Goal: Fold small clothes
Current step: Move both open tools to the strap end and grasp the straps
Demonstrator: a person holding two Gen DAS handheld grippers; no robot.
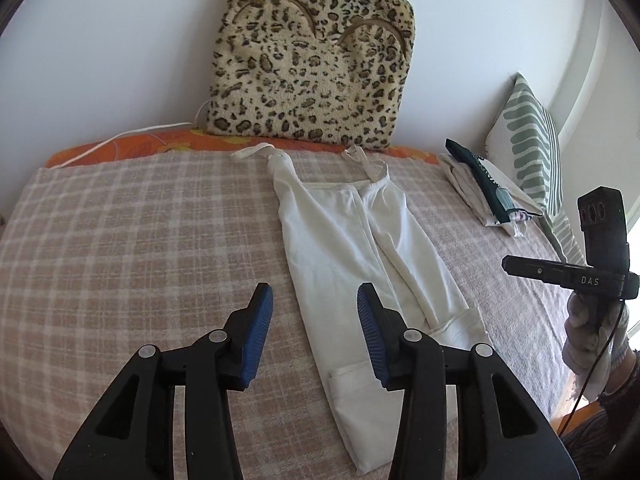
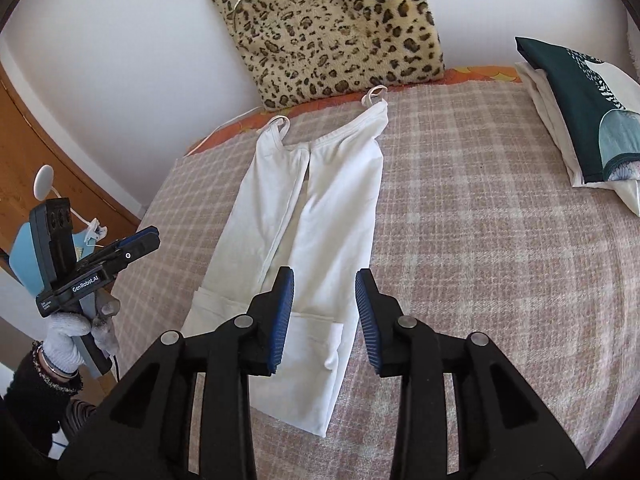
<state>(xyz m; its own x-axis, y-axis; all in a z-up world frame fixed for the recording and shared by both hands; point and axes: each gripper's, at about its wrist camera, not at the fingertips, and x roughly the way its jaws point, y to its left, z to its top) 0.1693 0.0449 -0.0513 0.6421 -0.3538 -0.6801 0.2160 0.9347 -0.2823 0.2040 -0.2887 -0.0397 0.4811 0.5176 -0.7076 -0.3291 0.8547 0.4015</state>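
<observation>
On the bed (image 2: 480, 240), the white camisole (image 2: 304, 216) lies flat with both long sides folded to the middle, so it makes a narrow strip, straps toward the leopard cushion (image 2: 328, 28). The left gripper (image 1: 316, 334) and the right gripper (image 2: 325, 320) hover above its hem, fingers spread and holding nothing, probably ready for the next fold. Finished clothes (image 2: 580, 120) wait aside in a pile.

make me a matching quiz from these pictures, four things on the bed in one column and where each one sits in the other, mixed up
Things:
1. white camisole
2. leopard-print cushion
3. folded clothes stack
4. green striped pillow

Places:
A. propped against the wall at the head of the bed
B. lying flat mid-blanket, sides folded inward
C. standing beyond the stack, at the bed's edge
D. on the blanket, right of the camisole

Pairs: 1-B, 2-A, 3-D, 4-C
</observation>
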